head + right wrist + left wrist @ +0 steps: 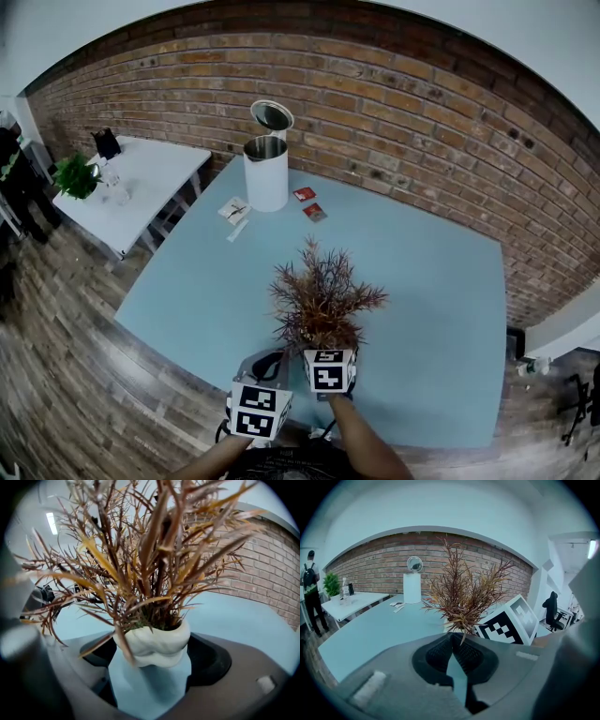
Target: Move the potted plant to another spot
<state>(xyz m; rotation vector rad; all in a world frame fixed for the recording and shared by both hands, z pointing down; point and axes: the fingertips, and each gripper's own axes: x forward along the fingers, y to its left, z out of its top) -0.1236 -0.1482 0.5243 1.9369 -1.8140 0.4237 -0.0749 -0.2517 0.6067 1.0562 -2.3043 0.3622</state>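
A potted plant [323, 295] with red-brown spiky leaves stands near the front edge of the light blue table [431, 309]. In the right gripper view its white pot [154, 644] sits between the jaws, and both black pads [213, 660] lie against its sides. My right gripper [328, 352] is shut on the pot, just behind its marker cube [508, 625]. My left gripper [267, 367] hangs to the left of the plant [464, 595], apart from it. Its pads [461, 651] meet at the tips with nothing between them.
A white cylindrical container [266, 173] with its lid up stands at the table's far side, with red packets [315, 213] and paper slips [234, 209] beside it. Left of the table are a white side table [150, 183], a green plant [75, 175] and a person [310, 588]. A brick wall [394, 94] runs behind.
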